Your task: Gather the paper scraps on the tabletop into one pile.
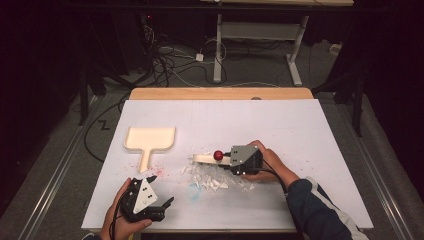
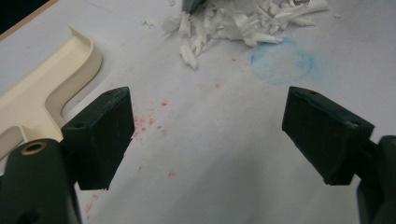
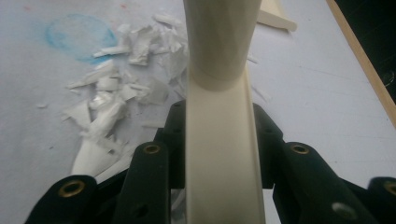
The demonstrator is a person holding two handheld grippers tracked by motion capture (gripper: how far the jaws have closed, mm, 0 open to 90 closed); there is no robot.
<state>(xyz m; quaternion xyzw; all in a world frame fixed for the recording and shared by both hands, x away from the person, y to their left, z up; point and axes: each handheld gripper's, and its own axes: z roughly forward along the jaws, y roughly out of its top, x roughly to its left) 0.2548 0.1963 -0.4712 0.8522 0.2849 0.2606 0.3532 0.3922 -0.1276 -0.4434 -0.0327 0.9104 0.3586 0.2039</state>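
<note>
A cream dustpan (image 1: pixel 150 138) lies flat at the table's left, handle toward me; its rim (image 2: pixel 51 79) also appears in the left gripper view. A pile of white paper scraps (image 1: pixel 212 177) sits mid-table. My right gripper (image 1: pixel 235 161) is shut on the handle of a cream tool (image 1: pixel 204 159) with a red knob (image 1: pixel 218 155), held low at the pile's far edge. In the right gripper view that handle (image 3: pixel 219 154) runs straight between the jaws, with scraps (image 3: pixel 121 79) to its left. My left gripper (image 1: pixel 161 190) stands open near the front edge, its jaws wide over bare sheet (image 2: pixel 208 112).
A faint blue chalk ring (image 1: pixel 194 192) marks the white sheet just in front of the scraps (image 2: pixel 233 23). Red specks (image 1: pixel 159 162) dot the sheet by the dustpan's handle. The table's wooden far edge (image 1: pixel 220 93) borders a dark floor with cables and another table's legs.
</note>
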